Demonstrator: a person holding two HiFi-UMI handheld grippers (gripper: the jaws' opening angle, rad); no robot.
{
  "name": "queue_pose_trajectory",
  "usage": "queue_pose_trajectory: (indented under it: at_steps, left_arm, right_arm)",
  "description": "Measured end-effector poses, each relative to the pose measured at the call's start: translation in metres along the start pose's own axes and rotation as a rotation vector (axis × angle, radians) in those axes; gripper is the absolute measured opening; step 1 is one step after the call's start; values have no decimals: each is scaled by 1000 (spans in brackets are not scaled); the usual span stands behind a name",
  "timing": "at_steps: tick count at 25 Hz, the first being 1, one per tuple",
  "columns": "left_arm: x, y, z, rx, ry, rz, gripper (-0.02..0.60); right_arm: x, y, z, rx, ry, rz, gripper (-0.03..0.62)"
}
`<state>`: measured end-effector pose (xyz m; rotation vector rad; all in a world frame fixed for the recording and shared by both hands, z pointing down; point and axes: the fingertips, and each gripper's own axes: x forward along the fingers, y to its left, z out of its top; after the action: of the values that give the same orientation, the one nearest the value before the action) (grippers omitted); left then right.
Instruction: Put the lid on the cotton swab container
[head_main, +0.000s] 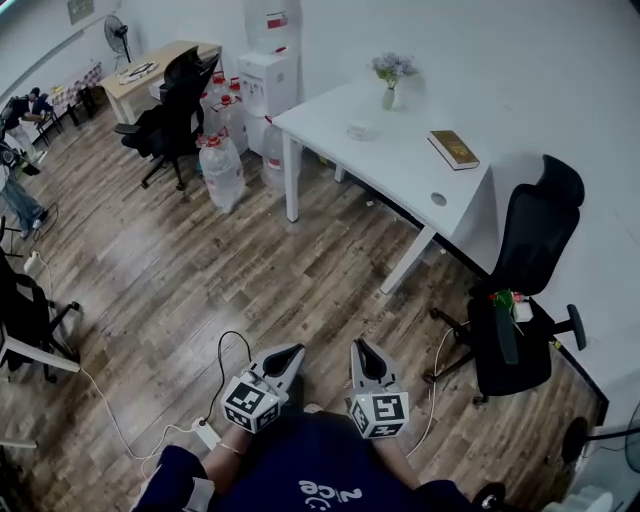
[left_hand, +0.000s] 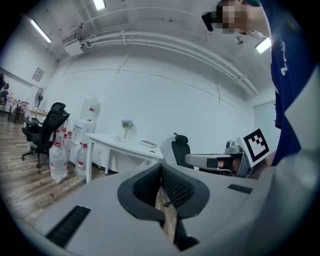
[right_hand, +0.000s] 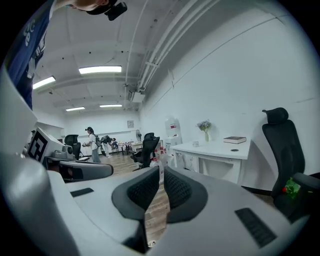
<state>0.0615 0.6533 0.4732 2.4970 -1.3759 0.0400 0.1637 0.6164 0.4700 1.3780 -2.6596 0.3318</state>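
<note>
- Here, nothing that can be surely read as the cotton swab container or its lid lies near either pair of jaws. The one likely candidate is a small clear thing (head_main: 360, 131) on the white table (head_main: 400, 165), too small to tell for certain.
- That small clear thing sits well apart from both grippers, across a stretch of wooden floor (head_main: 200, 270). It stands between a vase of flowers (head_main: 389, 82) and a book (head_main: 453, 149) on the same tabletop.
- The left gripper (head_main: 293, 353) is held low, close to the person's body, with its tips pointing out over the floor. In the left gripper view its two ribbed pads meet along their length, so the jaws are closed together with nothing between them; only floor shows through the slit below.
- The right gripper (head_main: 361, 346) is held just beside the left one, also near the body. In the right gripper view its pads touch at the tips and hold nothing.
- Neither gripper touches the table or anything on it.
- A black office chair (head_main: 520, 290) stands to the right of the table, with a small green and red item on its seat.
</note>
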Motion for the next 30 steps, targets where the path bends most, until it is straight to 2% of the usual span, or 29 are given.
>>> queue_pose_trajectory:
  at_steps: [3, 8, 14, 18, 26, 30]
  left_arm:
    - [12, 14, 1, -9, 1, -13, 21]
    - [50, 47, 16, -10, 6, -61, 21]
    - [107, 111, 48, 4, -9, -96, 21]
    - [140, 156, 68, -25, -18, -108, 21]
    - [192, 237, 101, -4, 10, -199, 21]
    - [212, 258, 109, 5, 36, -280, 21]
  right_arm:
    - [14, -6, 3, 0, -13, -13, 57]
    - [51, -33, 15, 13, -16, -83, 57]
    - [119, -62, 35, 16, -8, -135, 57]
    - [167, -72, 46, 14, 13, -156, 57]
    - [270, -73, 72, 30, -3, -195, 57]
    - [304, -69, 83, 47, -27, -223, 57]
